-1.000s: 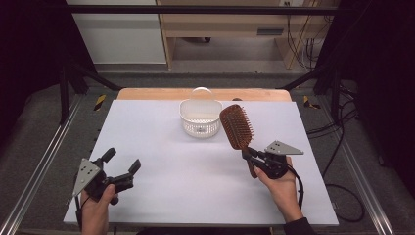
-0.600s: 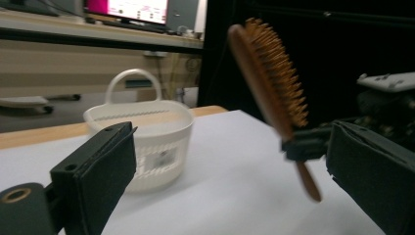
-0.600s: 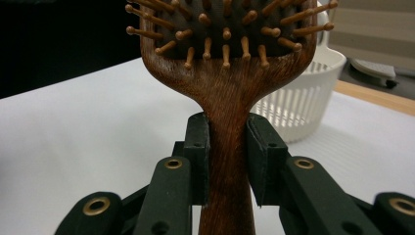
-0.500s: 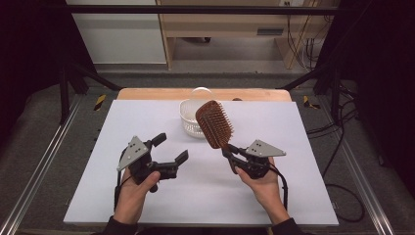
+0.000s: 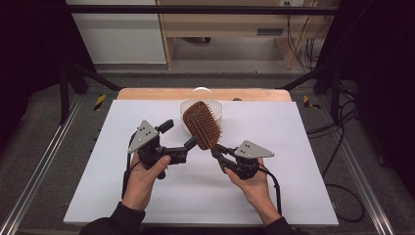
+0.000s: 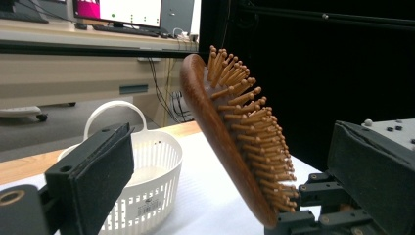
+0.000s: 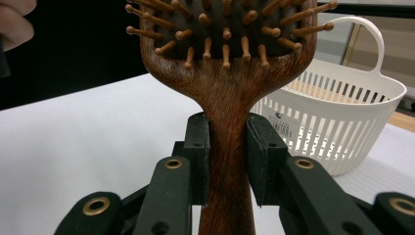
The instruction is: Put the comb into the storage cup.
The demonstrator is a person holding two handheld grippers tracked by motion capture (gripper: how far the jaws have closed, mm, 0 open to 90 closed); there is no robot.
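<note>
High view: the right gripper (image 5: 219,152) clamps the handle of the wooden hairbrush (image 5: 201,125), whose long axis rises toward 11 o'clock, head above the table (image 5: 303,186) in front of the white basket (image 5: 218,110). The left gripper (image 5: 188,145), jaws spread wide, sits at 9 o'clock from the brush head, nearly touching its lower edge.

Left gripper view: the hairbrush (image 6: 230,137) stands tilted between the two wide-set jaws, bristles facing 3 o'clock, with the basket (image 6: 147,171) behind.

Right gripper view: both pads press the brush neck (image 7: 227,142); the head extends to 12 o'clock. A handover to the left gripper looks imminent.
</note>
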